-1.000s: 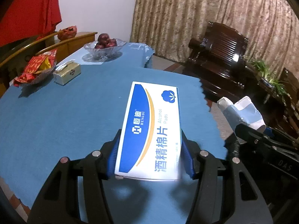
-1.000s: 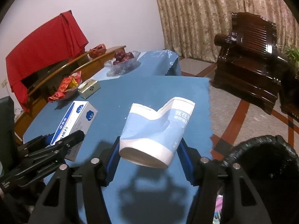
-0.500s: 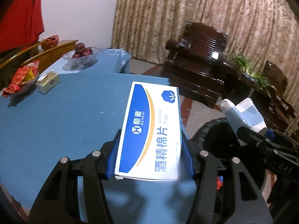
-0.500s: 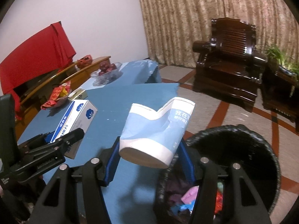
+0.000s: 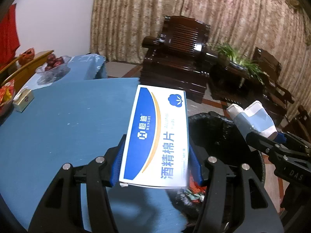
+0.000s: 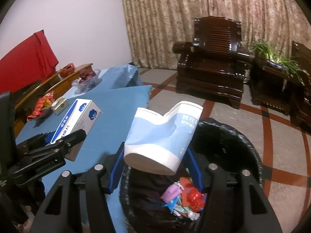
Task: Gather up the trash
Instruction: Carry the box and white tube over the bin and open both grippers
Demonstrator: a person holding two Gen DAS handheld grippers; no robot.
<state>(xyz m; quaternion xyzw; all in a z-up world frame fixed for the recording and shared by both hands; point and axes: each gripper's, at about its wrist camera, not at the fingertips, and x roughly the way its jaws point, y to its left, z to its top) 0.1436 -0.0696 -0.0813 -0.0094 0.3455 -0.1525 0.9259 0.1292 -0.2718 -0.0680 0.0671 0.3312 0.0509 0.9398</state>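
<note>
Left gripper [image 5: 156,167] is clamped on the box [image 5: 157,136], blue pads pressing both long sides, the white-and-blue alcohol pad carton lying flat and pointing away from the camera. The box hangs over the edge of the table [image 5: 58,120], its far end reaching toward the bin [image 5: 219,132], which sits just beside the table, off to the right of the box. And there's the right gripper [image 5: 272,141] in the same view, over the bin's far side, carrying its own load.

From the right wrist view: the right gripper [image 6: 155,167] is closed on the cup [image 6: 163,136], a crushed paper cup in pale blue and white, squeezed across its base with the dented mouth tipped up and away. The cup hangs above the near rim of the bin [image 6: 243,147]. The black liner is open, with colourful wrappers [image 6: 184,198] piled at the bottom, directly below the cup.

To the left of the bin, the left gripper [image 6: 64,139] shows with the box [image 6: 77,116] in its grip, above the blue table [image 6: 116,104].

At the far end of the table from the bin: a fruit bowl [image 6: 87,77], a small tin [image 6: 60,103] and red snack packets [image 6: 41,104]. Beyond the bin, a dark wooden armchair [image 6: 211,68] stands before the curtain [image 6: 194,9].
</note>
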